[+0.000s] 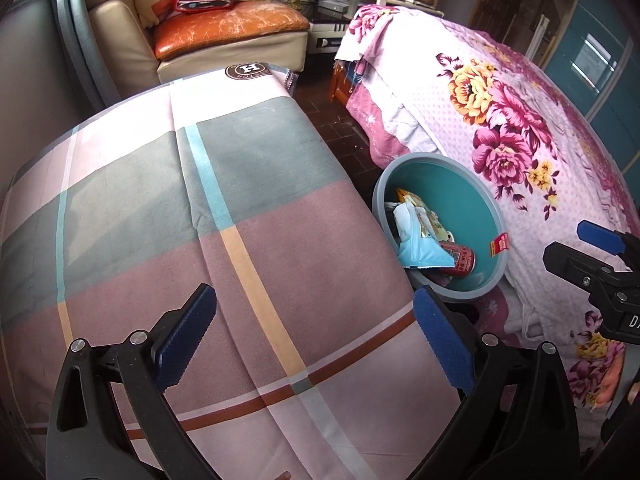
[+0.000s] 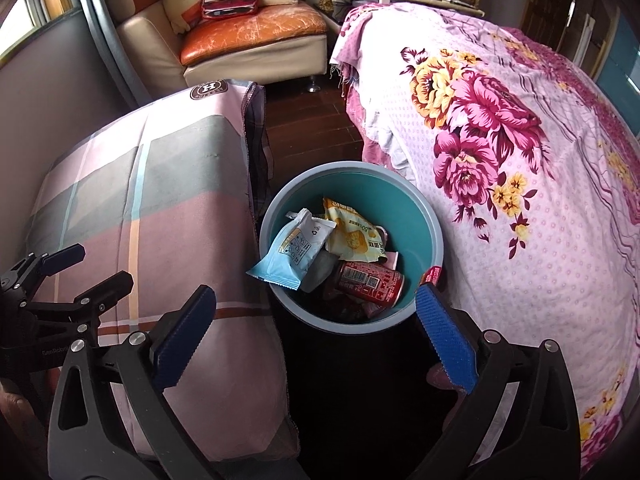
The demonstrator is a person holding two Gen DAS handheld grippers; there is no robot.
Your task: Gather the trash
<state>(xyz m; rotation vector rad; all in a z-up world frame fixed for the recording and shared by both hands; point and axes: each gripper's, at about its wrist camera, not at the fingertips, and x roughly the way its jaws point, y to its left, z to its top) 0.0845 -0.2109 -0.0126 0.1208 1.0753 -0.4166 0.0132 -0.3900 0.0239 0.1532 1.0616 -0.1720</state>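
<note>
A grey bin with a teal inside [image 2: 408, 216] stands on the floor between a cloth-covered table and a bed. In it lie a light blue pouch [image 2: 284, 256], a yellow snack wrapper [image 2: 352, 236] and a red can [image 2: 370, 282]. A small red wrapper [image 2: 432, 274] sits at the rim on the bed side. My right gripper [image 2: 316, 336] hangs open and empty just above the bin's near rim. My left gripper [image 1: 316, 340] is open and empty over the checked cloth, left of the bin [image 1: 460, 208]. Each gripper shows in the other's view: right gripper [image 1: 580, 246], left gripper [image 2: 90, 270].
The table's pink and grey checked cloth [image 1: 200, 200] fills the left. A bed with a floral cover [image 2: 520, 200] rises on the right. Behind is a cream sofa with an orange seat cushion [image 2: 256, 28] and pillows. Dark wood floor [image 2: 312, 120] runs between table and bed.
</note>
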